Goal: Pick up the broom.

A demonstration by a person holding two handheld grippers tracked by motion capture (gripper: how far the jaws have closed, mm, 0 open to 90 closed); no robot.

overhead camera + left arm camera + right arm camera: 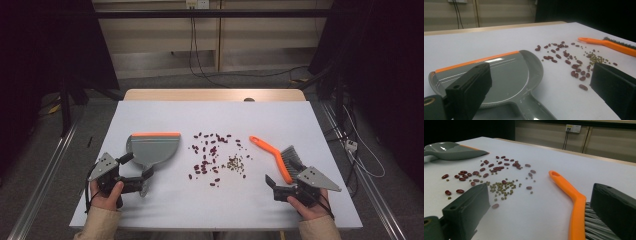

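Lab or recording room, not a home. A white rectangular bench (150,210) stands alone on grey carpet floor (45,165), flanked by long metal floor rails (42,170) on either side. Black curtains (55,45) close off both sides. Bare beige panelled wall (160,35) behind, with a white socket plate (196,4) and black cables (200,60) hanging down and trailing across the floor. A white power strip (351,145) lies on the floor at right.
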